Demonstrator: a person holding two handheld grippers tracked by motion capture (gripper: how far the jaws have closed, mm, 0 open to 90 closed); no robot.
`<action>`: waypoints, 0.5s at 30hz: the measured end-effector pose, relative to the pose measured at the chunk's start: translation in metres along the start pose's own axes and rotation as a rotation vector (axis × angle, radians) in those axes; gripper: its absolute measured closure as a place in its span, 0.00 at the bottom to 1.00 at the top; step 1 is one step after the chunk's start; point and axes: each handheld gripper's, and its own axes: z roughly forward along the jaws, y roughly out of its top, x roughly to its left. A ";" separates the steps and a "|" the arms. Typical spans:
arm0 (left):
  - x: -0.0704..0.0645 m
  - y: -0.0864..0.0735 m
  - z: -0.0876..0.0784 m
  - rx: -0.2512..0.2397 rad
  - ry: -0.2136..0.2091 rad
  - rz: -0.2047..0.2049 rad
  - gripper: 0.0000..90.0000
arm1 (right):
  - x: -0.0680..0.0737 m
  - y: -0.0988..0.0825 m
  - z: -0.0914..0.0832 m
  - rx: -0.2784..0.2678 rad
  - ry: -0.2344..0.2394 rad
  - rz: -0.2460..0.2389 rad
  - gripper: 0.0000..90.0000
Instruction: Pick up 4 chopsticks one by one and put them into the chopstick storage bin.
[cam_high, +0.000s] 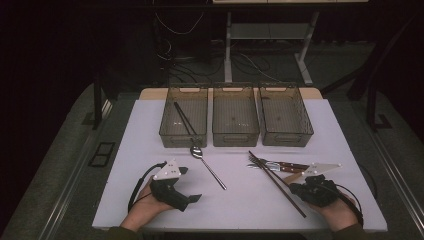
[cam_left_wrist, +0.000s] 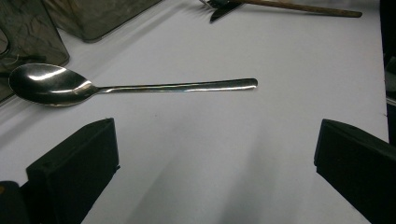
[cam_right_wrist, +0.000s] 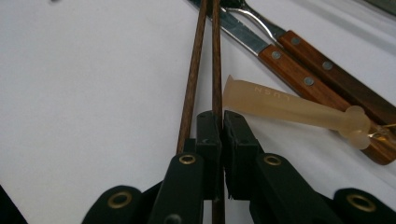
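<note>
One brown chopstick (cam_right_wrist: 216, 60) is pinched between the closed jaws of the right tool (cam_right_wrist: 222, 126), clenched on it near its near end; the stick runs straight away from the tool across the white counter (cam_high: 235, 200). Its twin chopstick (cam_right_wrist: 190, 88) lies just beside it on the left, outside the jaws, the two converging toward their far tips. In the high view the pair runs as a long diagonal, ending close to the counter's near edge by the right hand (cam_high: 335, 210).

Just right of the gripped stick lies a pale translucent spoon rest (cam_right_wrist: 294, 107), and beyond it a wood-handled knife (cam_right_wrist: 280, 60) and fork (cam_right_wrist: 327, 70), side by side and touching.

The left tool (cam_left_wrist: 215, 154) stands released, jaws wide apart, nothing between them, with bare counter ahead. Beyond it lies a steel spoon (cam_left_wrist: 135, 86), its bowl close to the leftmost of three clear bins (cam_high: 184, 117) ranged along the far edge. That bin holds another chopstick pair (cam_high: 184, 119). Open counter spreads between spoon and chopsticks.
</note>
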 end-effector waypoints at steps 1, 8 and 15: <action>0.000 0.000 0.000 -0.001 -0.001 -0.001 0.00 | 0.000 0.000 -0.001 -0.002 0.001 0.002 0.95; 0.000 0.000 0.000 0.002 -0.002 -0.001 0.00 | -0.001 0.002 -0.007 -0.033 0.001 -0.003 0.95; 0.000 0.000 0.000 0.002 -0.004 -0.002 0.00 | -0.006 0.004 -0.012 -0.054 0.004 0.003 0.95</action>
